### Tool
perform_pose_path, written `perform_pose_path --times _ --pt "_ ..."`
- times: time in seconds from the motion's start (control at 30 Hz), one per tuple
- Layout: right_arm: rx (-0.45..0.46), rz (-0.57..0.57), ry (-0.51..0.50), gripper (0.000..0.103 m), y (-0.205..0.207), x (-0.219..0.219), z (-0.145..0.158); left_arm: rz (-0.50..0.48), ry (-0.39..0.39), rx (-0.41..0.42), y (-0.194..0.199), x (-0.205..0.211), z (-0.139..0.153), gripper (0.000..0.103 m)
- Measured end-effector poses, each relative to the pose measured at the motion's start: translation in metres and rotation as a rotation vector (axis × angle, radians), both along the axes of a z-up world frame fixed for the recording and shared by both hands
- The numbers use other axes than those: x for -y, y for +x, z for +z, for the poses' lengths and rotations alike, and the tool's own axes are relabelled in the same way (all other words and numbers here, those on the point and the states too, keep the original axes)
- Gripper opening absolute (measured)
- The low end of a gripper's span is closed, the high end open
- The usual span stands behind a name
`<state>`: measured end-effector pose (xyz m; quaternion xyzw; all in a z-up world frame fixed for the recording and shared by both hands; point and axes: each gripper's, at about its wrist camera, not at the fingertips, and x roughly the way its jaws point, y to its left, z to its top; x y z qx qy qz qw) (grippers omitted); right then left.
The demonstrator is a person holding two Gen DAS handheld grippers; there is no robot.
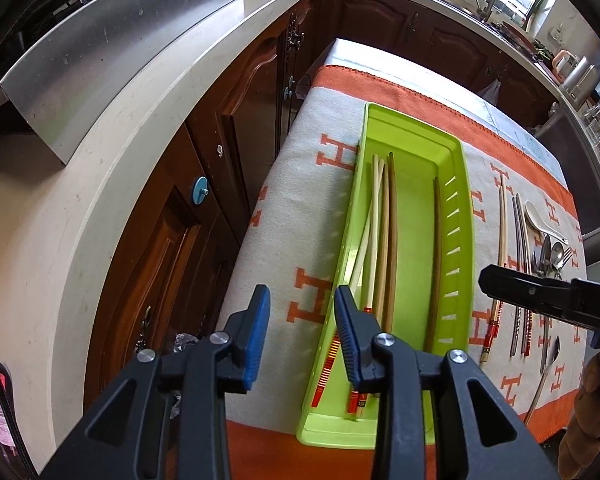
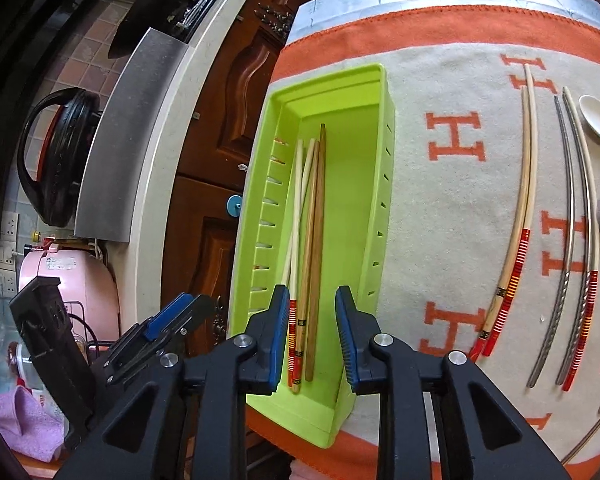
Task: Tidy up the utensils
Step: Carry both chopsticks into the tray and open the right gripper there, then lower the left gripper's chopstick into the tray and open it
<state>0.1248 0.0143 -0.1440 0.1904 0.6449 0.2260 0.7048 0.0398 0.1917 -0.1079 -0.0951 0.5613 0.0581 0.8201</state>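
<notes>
Green tray point(image 2: 340, 128) sits on the orange-and-white H-pattern cloth point(image 2: 452, 216), close to the worktop's left edge; beyond that edge there's only a drop to the cabinet doors point(image 2: 216, 128).

Progress, as I judge it: partly done. Several chopsticks in the tray point(image 2: 314, 216) lie along its left wall, one more lone brown one point(image 1: 436, 260) by the right wall. Still out on the cloth: red-banded chopstick pair point(image 2: 516, 240), metal chopsticks point(image 2: 568, 216), white soup spoon point(image 2: 598, 120), metal spoons and a fork point(image 1: 550, 258).

Right gripper point(image 2: 312, 336) hangs over the tray's near end, fingers narrowly apart, nothing between them. Left gripper point(image 1: 302, 336) straddles the tray's left rim, fingers part open, empty.

Room: tray's middle is free; open cloth between tray and the loose utensils.
</notes>
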Motion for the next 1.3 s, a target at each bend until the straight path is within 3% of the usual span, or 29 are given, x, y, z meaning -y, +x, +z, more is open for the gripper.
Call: perform_pose_path --times 0.63,1.3 --pt "0.058 -0.019 -0.049 0.024 -0.031 0.067 0.011 -0.051 0.003 0.004 0.0 0.029 0.008 0.036" --pt "0.075 -0.128 -0.073 0.024 -0.039 0.149 0.009 -0.223 0.01 0.015 0.018 0.108 0.029 0.036"
